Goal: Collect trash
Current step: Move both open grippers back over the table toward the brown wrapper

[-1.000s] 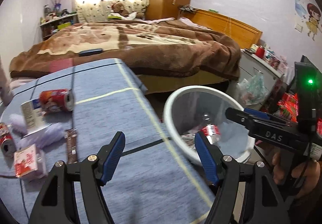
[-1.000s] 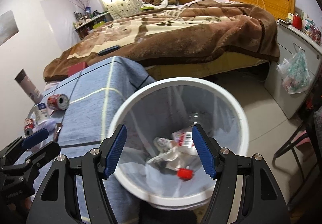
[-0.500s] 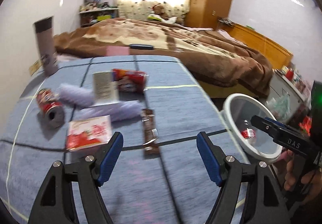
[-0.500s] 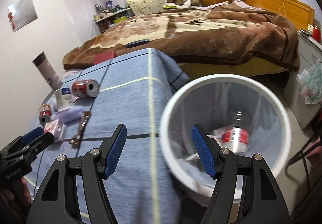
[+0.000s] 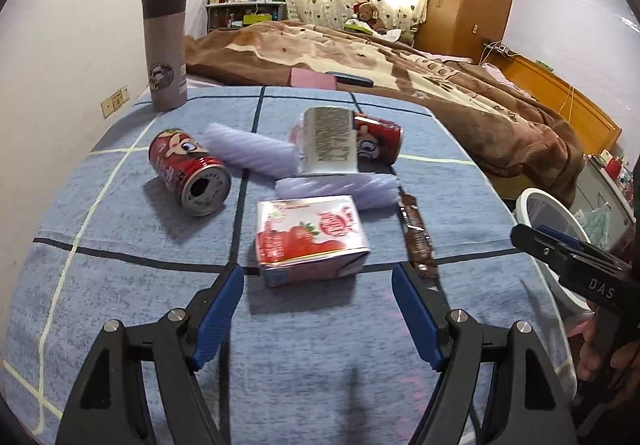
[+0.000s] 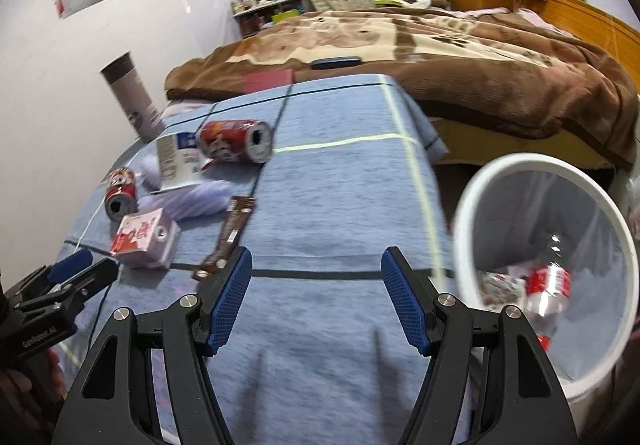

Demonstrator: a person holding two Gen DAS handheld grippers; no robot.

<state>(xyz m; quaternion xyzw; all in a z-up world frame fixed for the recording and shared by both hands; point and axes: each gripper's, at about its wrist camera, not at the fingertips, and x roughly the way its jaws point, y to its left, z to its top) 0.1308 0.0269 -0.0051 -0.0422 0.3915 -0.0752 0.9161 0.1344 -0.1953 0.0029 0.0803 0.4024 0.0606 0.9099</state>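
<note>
Where blur allows, bin (image 6: 472, 201) apparently holds bottle (image 6: 548, 285).

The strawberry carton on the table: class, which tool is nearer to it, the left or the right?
Left. The left tool hangs open just short of the carton, which lines up between its fingers. The right tool is open farther right, nearer the bin.

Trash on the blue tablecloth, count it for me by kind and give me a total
Red cans: 2
Cartons: 2, the strawberry carton and the white carton
Purple wrappers: 2
Brown wrapper: 1
Total: 7
</note>
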